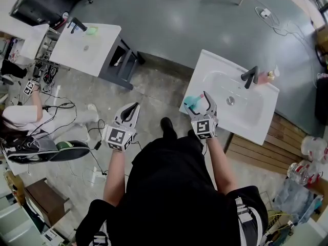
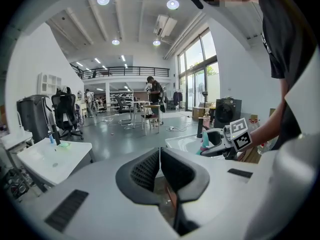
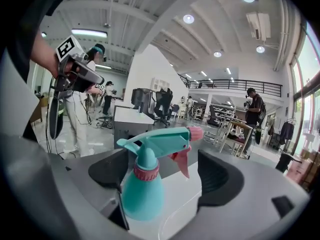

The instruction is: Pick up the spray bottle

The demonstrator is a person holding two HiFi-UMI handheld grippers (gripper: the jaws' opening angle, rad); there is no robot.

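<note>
1. Surface: a white bench (image 1: 259,124) with a basin sunk in it and a black tap (image 1: 249,76) at its far edge. Its right end stands over wooden decking (image 1: 266,158).
2. Room: a large hall with a glossy grey floor (image 1: 169,19), and rougher concrete near my feet. The gripper views show ceiling spotlights, tall windows and a railed mezzanine.
3. Task item: the teal spray bottle (image 1: 190,103), with pink collar and trigger, stands upright on the bench's near left corner.
4. My right gripper (image 1: 197,104): jaws released and wide, one on either side of the spray bottle. The bottle sits close to the left jaw; I cannot tell whether it touches.
5. My left gripper (image 1: 136,106): jaws clenched together on nothing, held above the floor, well left of the bench.
6. Surroundings: a pink bottle (image 1: 265,77) stands just beside the tap, well apart from the spray bottle. A second white bench (image 1: 87,47) stands across the floor. A seated person (image 1: 23,116) and loose cables (image 1: 56,106) are at far left.
</note>
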